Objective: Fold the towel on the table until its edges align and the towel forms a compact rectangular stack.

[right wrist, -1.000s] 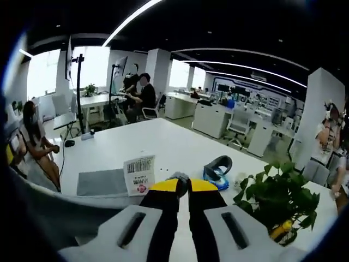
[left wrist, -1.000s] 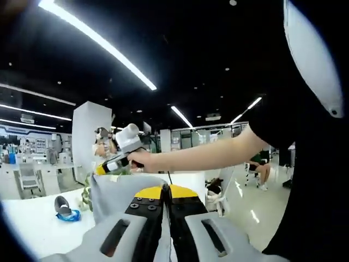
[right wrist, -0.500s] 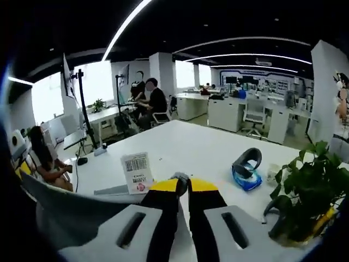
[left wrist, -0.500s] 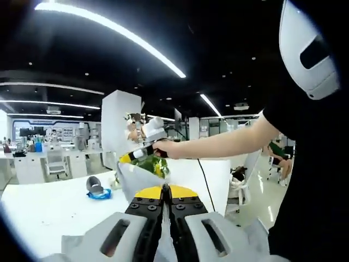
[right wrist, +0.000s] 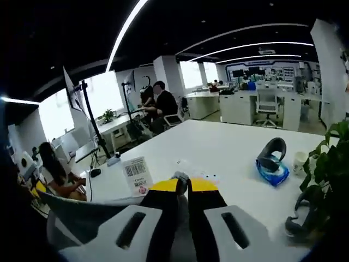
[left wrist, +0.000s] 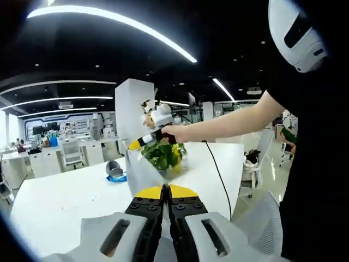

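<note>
I hold the grey towel (left wrist: 139, 173) up off the white worktop (left wrist: 60, 199), each corner clamped in a closed gripper: left gripper (left wrist: 166, 191), right gripper (right wrist: 182, 185). If either corner slips, or I lower it unevenly, the edges will misalign; the hanging cloth may also brush the potted plant (left wrist: 163, 154) at the far side.

Open office under a dark ceiling

We are looking across rows of white desks (right wrist: 229, 106) and office chairs (right wrist: 268, 103); long light strips (left wrist: 114, 19) are glowing overhead, daylight is coming through tall windows (right wrist: 106, 90), and a white pillar (left wrist: 133, 106) is standing mid-room.
</note>
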A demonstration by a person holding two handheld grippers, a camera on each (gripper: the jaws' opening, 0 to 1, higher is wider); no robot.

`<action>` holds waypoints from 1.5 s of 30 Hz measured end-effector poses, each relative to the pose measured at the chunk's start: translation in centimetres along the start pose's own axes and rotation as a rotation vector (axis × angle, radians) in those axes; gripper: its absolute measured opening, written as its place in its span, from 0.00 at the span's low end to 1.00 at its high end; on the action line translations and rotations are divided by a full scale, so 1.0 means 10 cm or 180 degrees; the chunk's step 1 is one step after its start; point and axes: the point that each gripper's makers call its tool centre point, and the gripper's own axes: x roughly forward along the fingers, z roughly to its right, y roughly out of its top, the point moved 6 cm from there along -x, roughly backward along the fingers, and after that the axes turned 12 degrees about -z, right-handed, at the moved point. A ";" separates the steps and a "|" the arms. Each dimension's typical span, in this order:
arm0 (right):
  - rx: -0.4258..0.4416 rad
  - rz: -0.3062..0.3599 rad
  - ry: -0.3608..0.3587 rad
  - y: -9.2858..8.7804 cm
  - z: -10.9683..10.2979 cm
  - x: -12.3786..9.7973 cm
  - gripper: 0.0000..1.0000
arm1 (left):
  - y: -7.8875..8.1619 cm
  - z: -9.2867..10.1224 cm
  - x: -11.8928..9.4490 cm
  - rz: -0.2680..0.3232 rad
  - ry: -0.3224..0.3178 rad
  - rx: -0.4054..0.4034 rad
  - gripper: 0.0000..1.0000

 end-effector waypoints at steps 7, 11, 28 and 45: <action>0.0063 -0.0044 0.0196 0.03 -0.14 0.26 0.03 | -0.21 -0.15 -0.13 -0.0165 0.0226 -0.0025 0.02; 0.0023 -0.0043 0.0227 0.08 -0.21 0.37 0.03 | -0.31 -0.22 -0.18 -0.0231 0.0335 -0.0073 0.02; 0.0162 -0.0397 0.0363 -0.14 -0.34 0.93 0.03 | -0.95 -0.54 -0.29 -0.0640 0.0662 -0.0502 0.02; 0.0388 -0.0592 0.0360 -0.38 -0.40 1.28 0.03 | -1.52 -0.85 -0.28 -0.0987 0.0816 -0.0775 0.02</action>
